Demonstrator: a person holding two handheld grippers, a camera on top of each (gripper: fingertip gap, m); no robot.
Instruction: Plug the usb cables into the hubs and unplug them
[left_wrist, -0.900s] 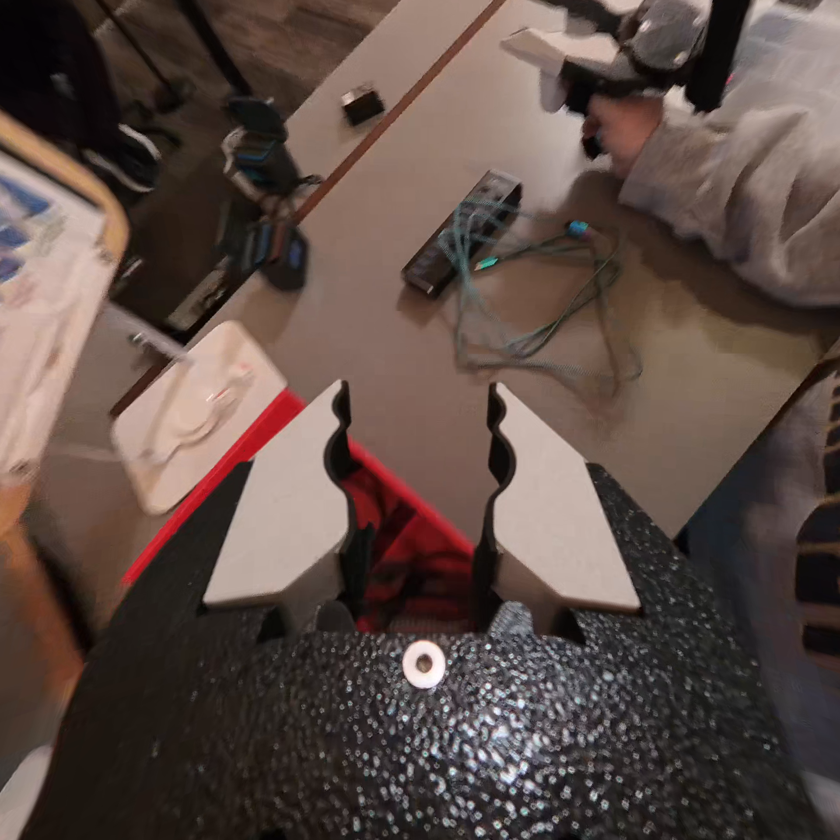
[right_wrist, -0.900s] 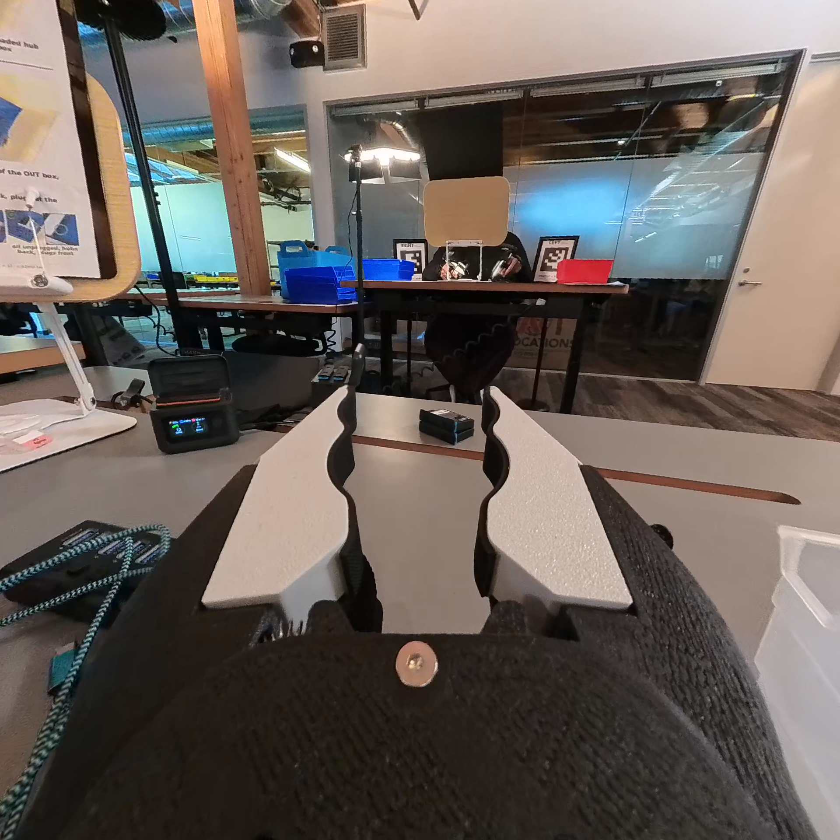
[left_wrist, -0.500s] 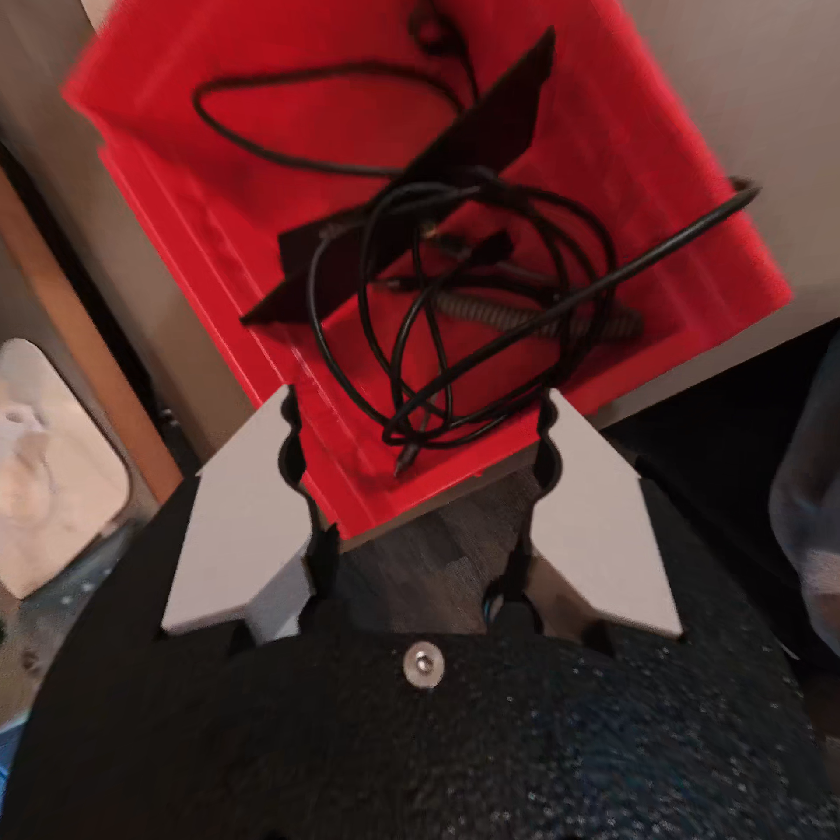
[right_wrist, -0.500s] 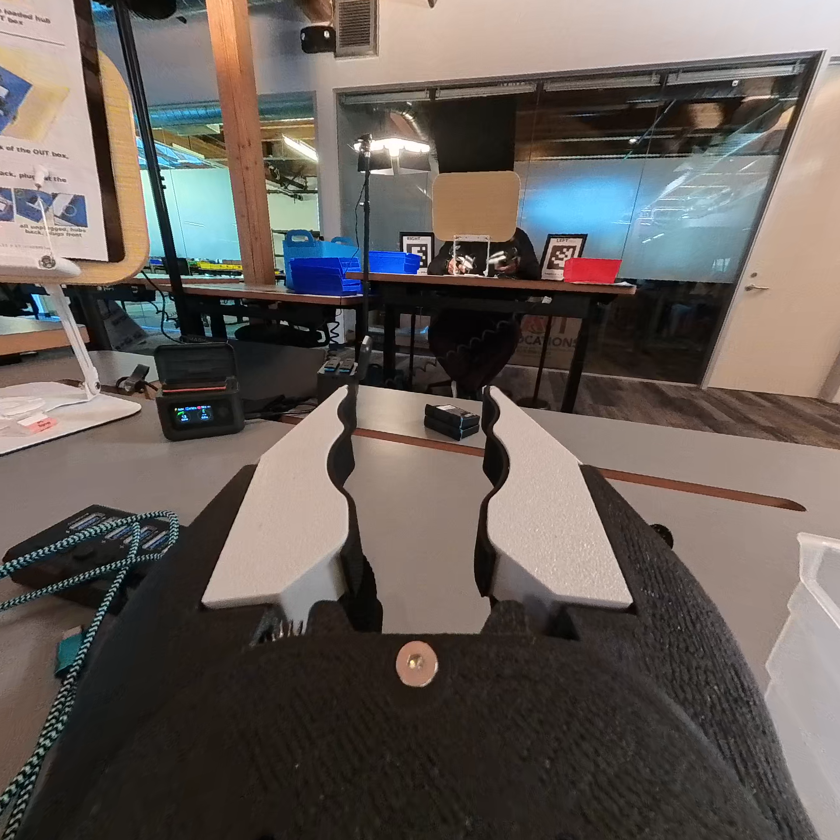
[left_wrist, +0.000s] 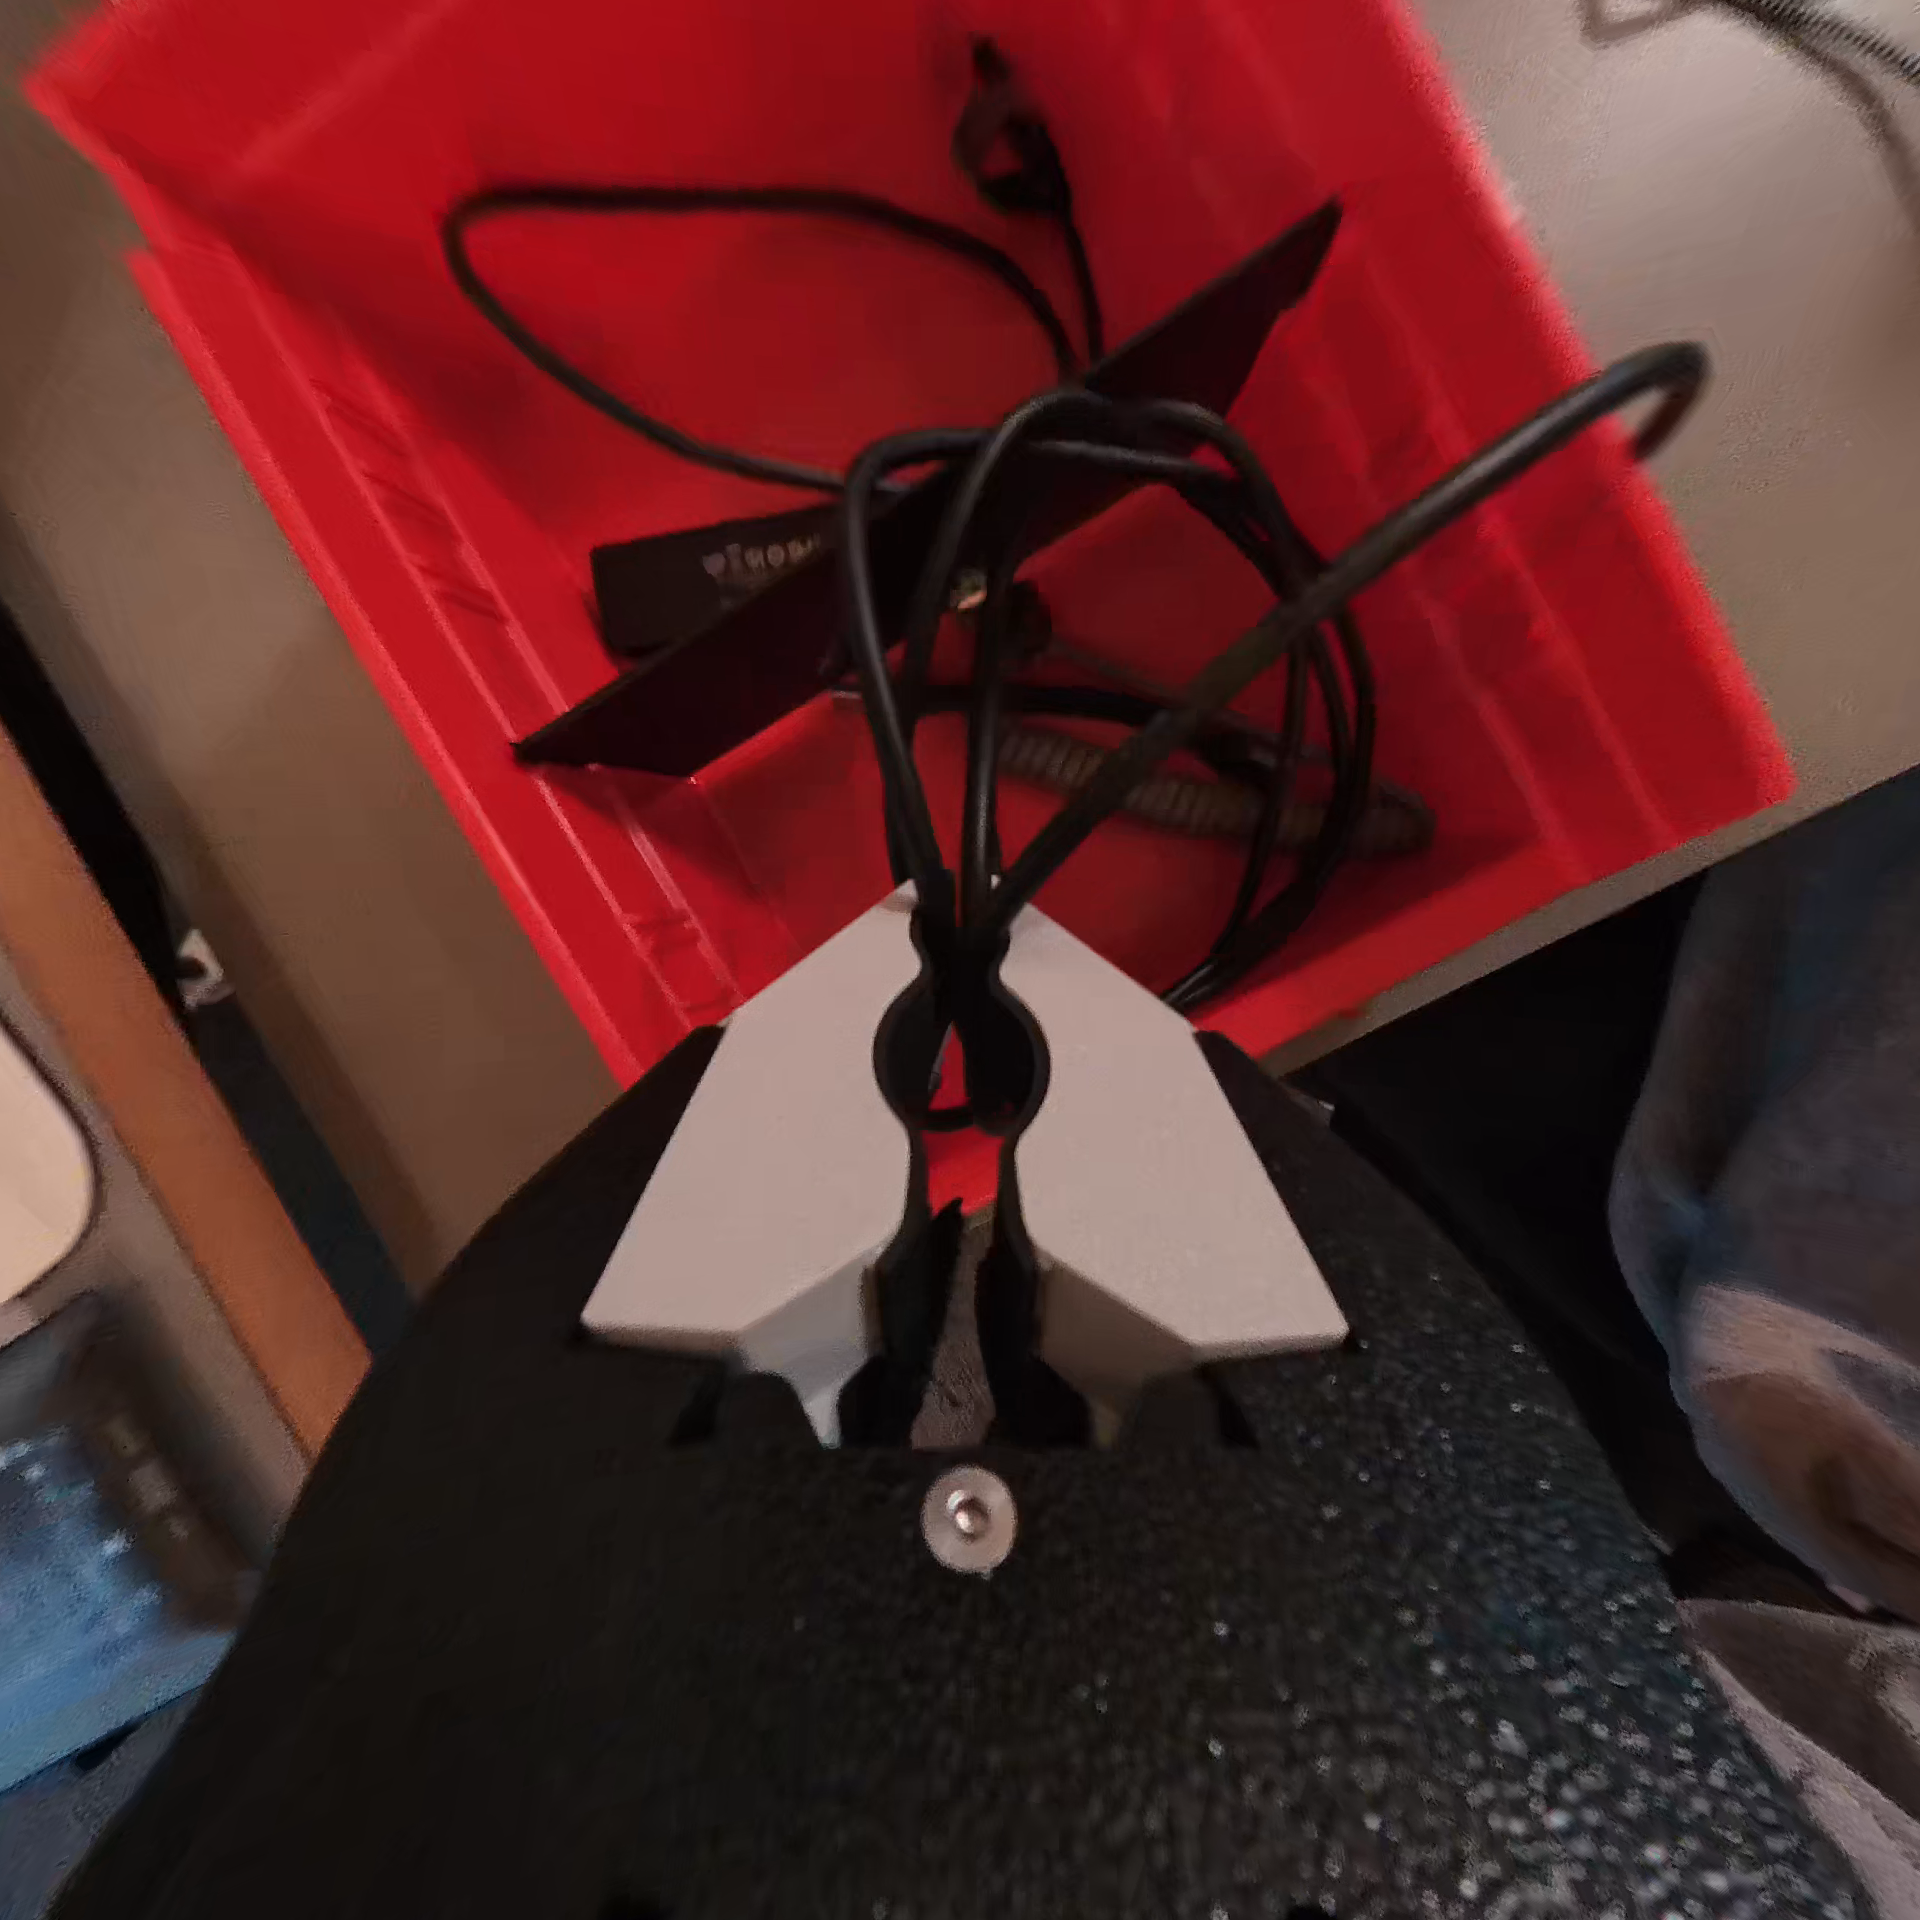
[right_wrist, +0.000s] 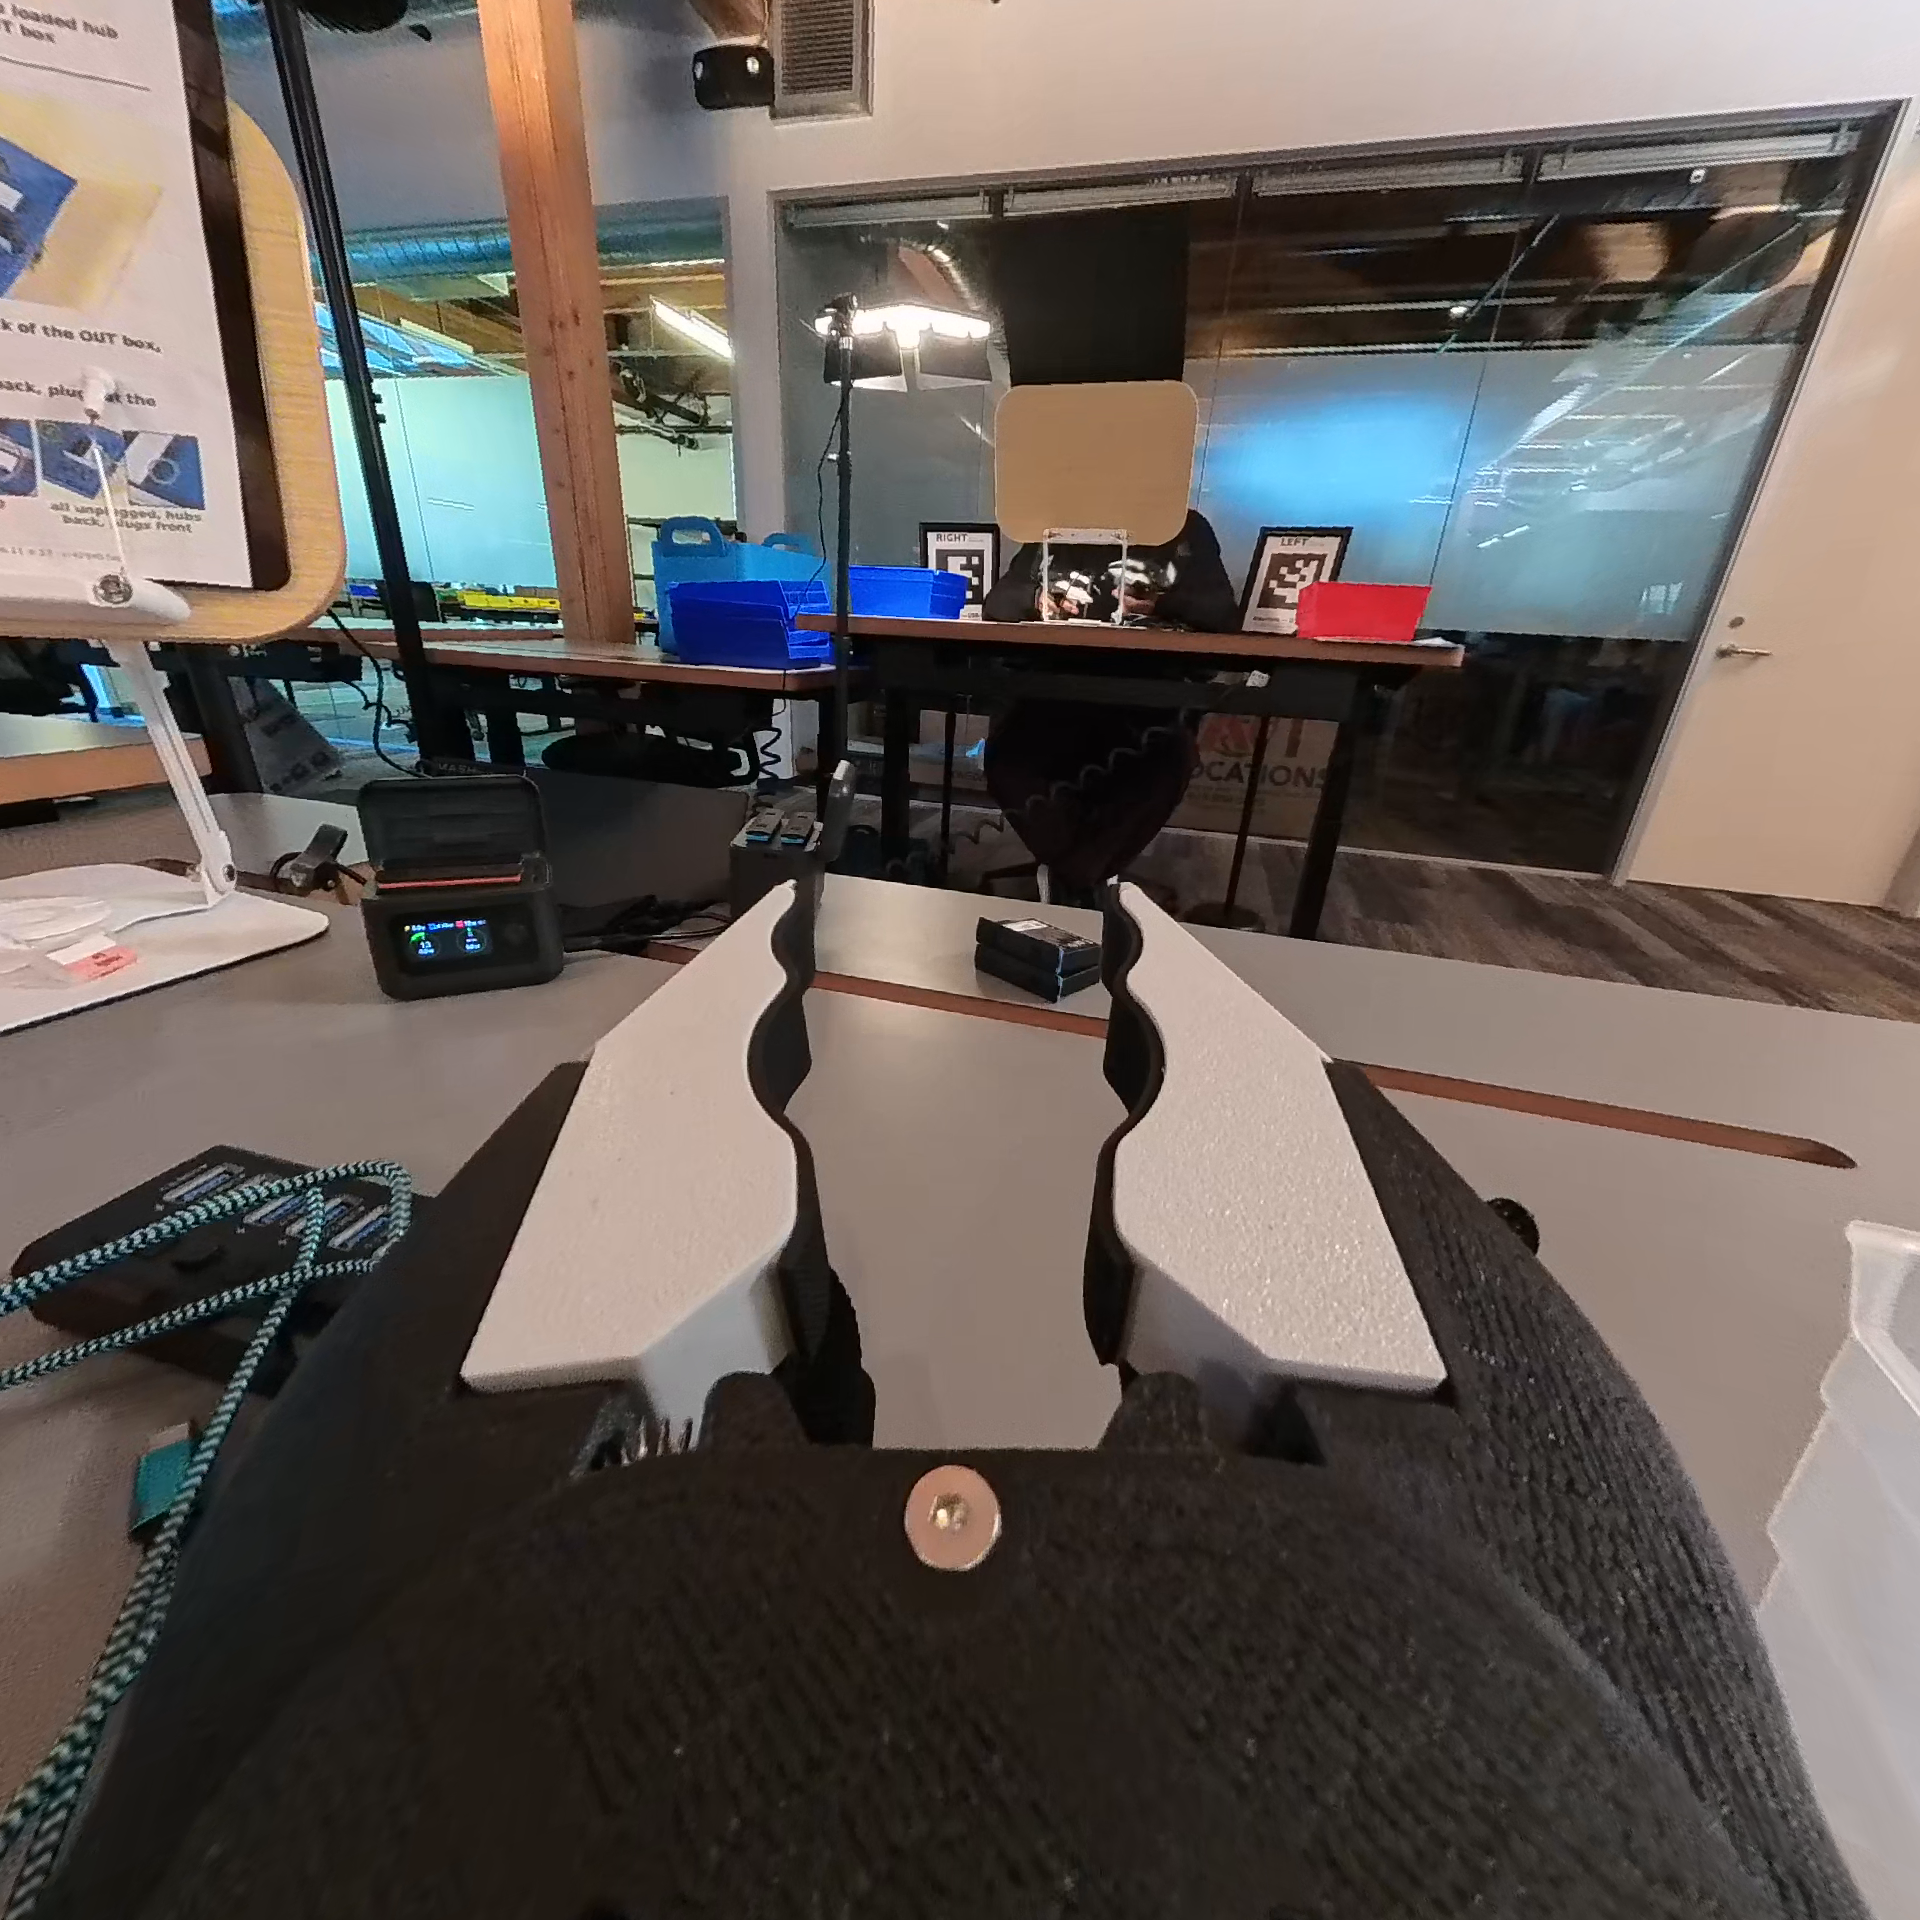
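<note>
The left fingers (left_wrist: 769, 1122) are pinched together on a loop of black cable (left_wrist: 914, 665) over the red bin (left_wrist: 343, 343), where a black hub (left_wrist: 717, 582) lies. The right fingers (right_wrist: 1236, 1122) are wide apart above the table (right_wrist: 1558, 1205), holding nothing. Left of them, another hub (right_wrist: 135, 1247) sits under teal cables (right_wrist: 218, 1236).

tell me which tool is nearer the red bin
Left. The left tool is right at the red bin's near edge, shut on the black cables that lie in it. The right tool is open over bare table, and that bin is not in its view.
</note>
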